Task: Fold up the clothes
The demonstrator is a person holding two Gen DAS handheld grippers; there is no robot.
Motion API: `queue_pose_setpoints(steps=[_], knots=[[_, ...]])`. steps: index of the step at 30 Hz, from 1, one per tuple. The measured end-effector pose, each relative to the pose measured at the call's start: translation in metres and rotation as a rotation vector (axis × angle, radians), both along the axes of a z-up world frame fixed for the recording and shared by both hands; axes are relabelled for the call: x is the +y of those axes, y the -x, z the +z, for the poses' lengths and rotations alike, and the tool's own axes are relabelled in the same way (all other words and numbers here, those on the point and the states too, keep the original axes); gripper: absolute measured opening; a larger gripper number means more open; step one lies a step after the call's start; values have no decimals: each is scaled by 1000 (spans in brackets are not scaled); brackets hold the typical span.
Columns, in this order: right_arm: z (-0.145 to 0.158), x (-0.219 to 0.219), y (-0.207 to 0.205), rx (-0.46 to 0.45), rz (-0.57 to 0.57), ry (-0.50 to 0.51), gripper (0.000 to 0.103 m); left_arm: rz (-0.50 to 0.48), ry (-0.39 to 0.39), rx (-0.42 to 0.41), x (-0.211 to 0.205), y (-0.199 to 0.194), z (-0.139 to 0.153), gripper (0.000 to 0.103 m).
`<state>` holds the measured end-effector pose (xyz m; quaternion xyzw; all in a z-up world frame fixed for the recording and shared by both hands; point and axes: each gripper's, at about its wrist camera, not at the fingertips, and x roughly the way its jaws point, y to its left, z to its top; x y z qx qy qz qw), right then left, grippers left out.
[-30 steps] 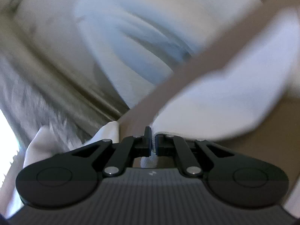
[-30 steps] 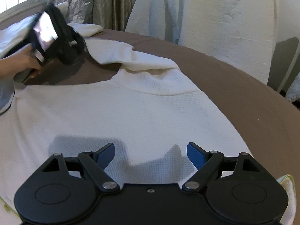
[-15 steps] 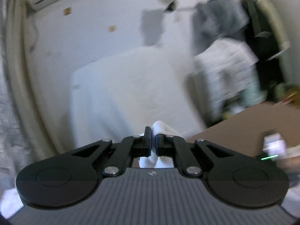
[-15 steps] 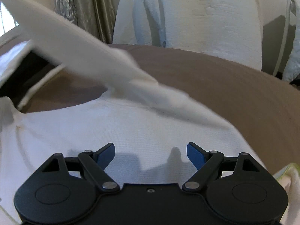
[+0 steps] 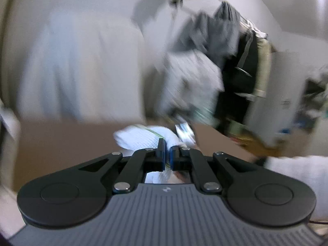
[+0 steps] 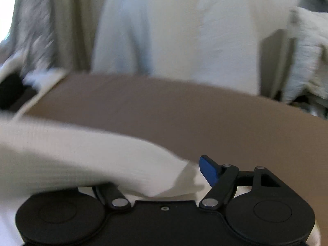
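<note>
My left gripper [image 5: 167, 154] is shut on a white waffle-knit sleeve [image 5: 143, 139], which bunches just beyond the fingertips over the brown table [image 5: 61, 135]. In the right wrist view the same white sleeve [image 6: 82, 153] stretches blurred from the left across the front of my right gripper [image 6: 164, 172], covering its left finger. The right blue fingertip [image 6: 209, 170] is in sight, spread wide, so this gripper is open with nothing held. The white garment's body [image 6: 190, 186] lies on the table under it.
A white cloth-draped chair [image 6: 174, 30] stands behind the brown table [image 6: 164, 106]. Curtains [image 6: 61, 24] hang at the back left. Grey and dark clothes [image 5: 225, 41] hang to the right in the left wrist view, with clutter below them. A white sleeve of a person [image 5: 297, 172] shows at right.
My left gripper has swung the white sleeve up and across toward the right, over the garment body. The sleeve now drapes over the right gripper's left finger. The right gripper stays open.
</note>
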<state>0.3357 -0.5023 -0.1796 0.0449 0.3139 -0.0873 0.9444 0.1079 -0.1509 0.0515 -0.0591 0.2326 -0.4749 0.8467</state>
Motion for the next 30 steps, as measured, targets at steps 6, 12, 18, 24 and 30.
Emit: queue_pose_setpoints(steps=[6, 12, 18, 24, 30], knots=[[1, -33, 29, 95, -102, -54, 80, -173, -217, 422, -92, 23, -126, 6], [9, -40, 111, 113, -92, -223, 81, -205, -275, 465, -96, 35, -155, 37], [16, -2, 180, 90, 13, -348, 81, 9, -209, 315, -54, 0, -133, 60], [-20, 36, 211, 234, 35, -303, 35, 48, -232, 404, -58, -13, -164, 60], [3, 41, 222, 143, 84, -245, 9, -9, -162, 452, -69, 1, -176, 60]])
